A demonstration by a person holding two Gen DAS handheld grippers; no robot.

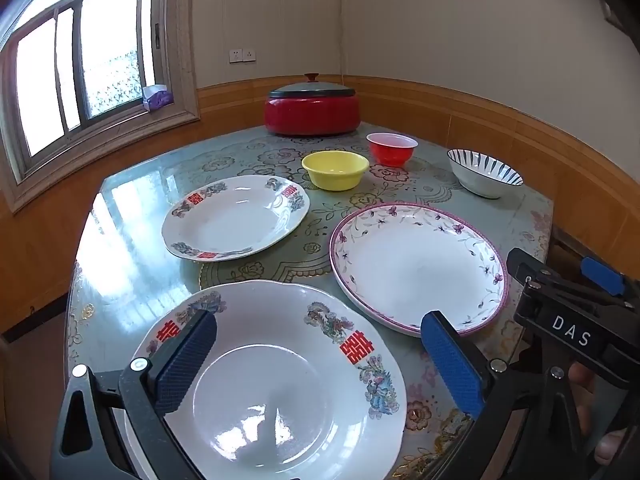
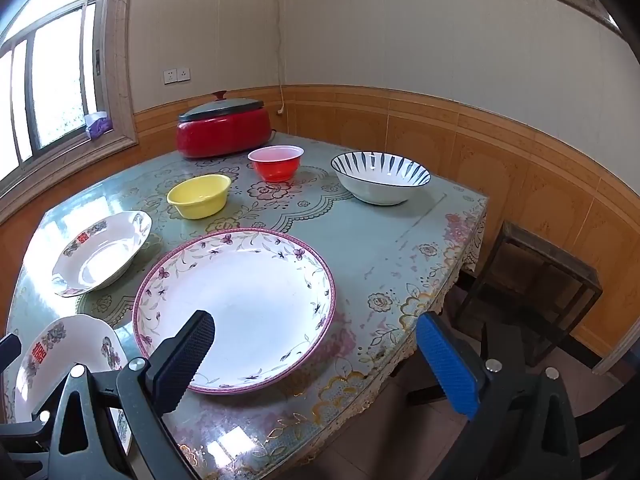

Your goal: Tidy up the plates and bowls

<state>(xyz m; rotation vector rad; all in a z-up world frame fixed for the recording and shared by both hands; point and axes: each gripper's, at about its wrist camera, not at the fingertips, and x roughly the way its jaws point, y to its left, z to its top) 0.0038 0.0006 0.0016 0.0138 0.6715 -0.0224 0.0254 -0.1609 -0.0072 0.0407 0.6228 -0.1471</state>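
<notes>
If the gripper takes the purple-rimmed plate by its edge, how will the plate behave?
The purple-rimmed plate looks like glazed ceramic: probably stiff, fairly heavy and breakable. Its glossy rim may slip between the pads. It lies flat on the smooth table cover, so a push would likely slide it.

The floral-clothed surface [image 2: 384, 248] carries three plates, lower left to centre, three bowls and a red lidded pot [image 2: 224, 132] above.

A red electric pot [image 1: 311, 114] with a grey lid stands at the far edge of the surface [image 1: 132, 264] (glossy floral cover). A tissue box [image 1: 157, 96] sits on the windowsill; a dark wooden stool [image 2: 532, 280] stands beside the surface.
</notes>
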